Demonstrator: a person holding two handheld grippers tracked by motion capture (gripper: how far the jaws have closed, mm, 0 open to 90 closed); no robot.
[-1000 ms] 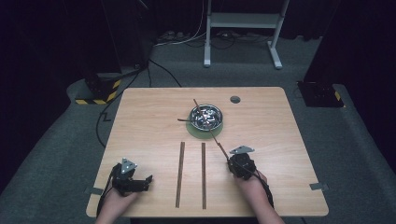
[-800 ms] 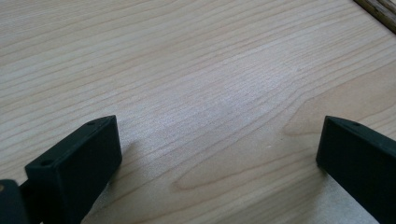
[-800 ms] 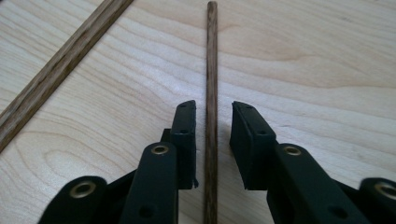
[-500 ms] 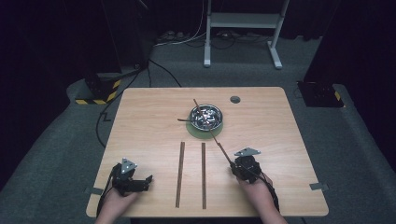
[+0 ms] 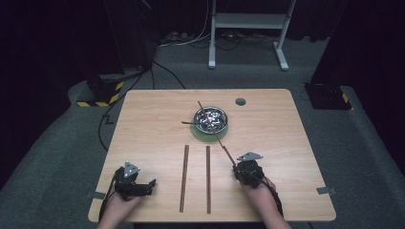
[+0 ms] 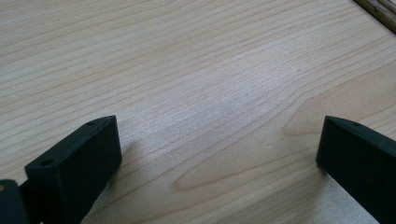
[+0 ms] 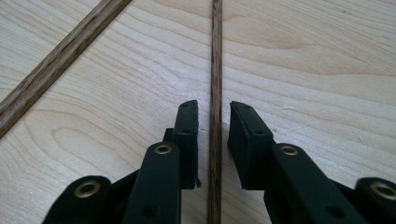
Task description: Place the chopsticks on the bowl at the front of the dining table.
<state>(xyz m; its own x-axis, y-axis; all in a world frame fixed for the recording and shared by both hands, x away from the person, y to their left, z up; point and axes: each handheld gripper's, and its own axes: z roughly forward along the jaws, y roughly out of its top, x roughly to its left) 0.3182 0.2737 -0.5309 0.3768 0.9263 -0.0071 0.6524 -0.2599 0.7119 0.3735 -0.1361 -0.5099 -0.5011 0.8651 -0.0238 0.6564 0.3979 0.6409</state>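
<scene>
A thin dark wooden stick (image 5: 225,149) lies slanted on the table, running from the metal bowl (image 5: 224,119) down to my right gripper (image 5: 237,168). In the right gripper view the stick (image 7: 215,56) passes between the two jaws of the right gripper (image 7: 214,114). The jaws have just been closing and a narrow gap shows on each side of the stick. My left gripper (image 5: 151,183) rests near the table's front left. Seen from its own camera, the left gripper (image 6: 217,135) stands wide open over bare wood.
Two long flat wooden strips (image 5: 185,176) (image 5: 208,176) lie side by side at the table's front middle. The bowl holds metal bits and more sticks (image 5: 203,109) and stands on a green mat (image 5: 203,136). A round hole (image 5: 240,101) lies at the back right.
</scene>
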